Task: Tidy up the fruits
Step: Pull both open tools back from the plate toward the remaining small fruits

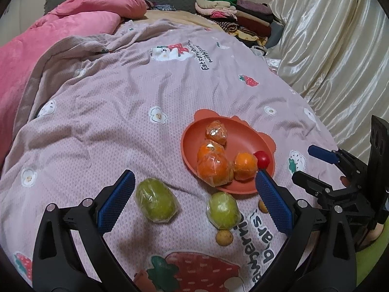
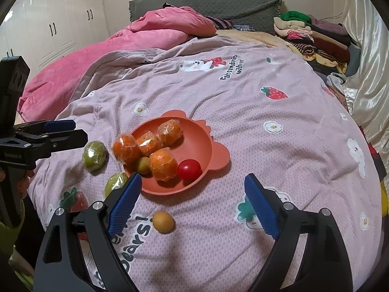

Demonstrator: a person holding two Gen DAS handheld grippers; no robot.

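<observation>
Evidently the sorting is partway done: the orange bear-eared plate [image 2: 194, 146] sits on the bedspread [image 2: 267, 146] and already carries four plastic-wrapped oranges [image 2: 163, 164], a cherry tomato [image 2: 189, 169] and a small greenish fruit [image 2: 143, 165] tucked among them. Still loose on the cloth are two wrapped green fruits, one [image 1: 155, 200] lying between the left gripper's [image 1: 194, 194] fingers and the other [image 1: 223, 210] just beside it near the plate's rim, plus small yellow-brown fruits, one [image 2: 163, 221] just ahead of the right gripper [image 2: 194, 202].

Both grippers stand wide open and hold nothing. The left one points down over the green fruit, which I judge to be its next pick. The right one hovers by the plate's near edge with only bedspread and the yellow-brown fruit between its fingers.

What kind the green fruits are is hard to tell through the wrap. In the left wrist view a finger covers part of the plate's rim, and the small greenish fruit is hidden behind the oranges. Of the person, only fingertips and a green sleeve show.
</observation>
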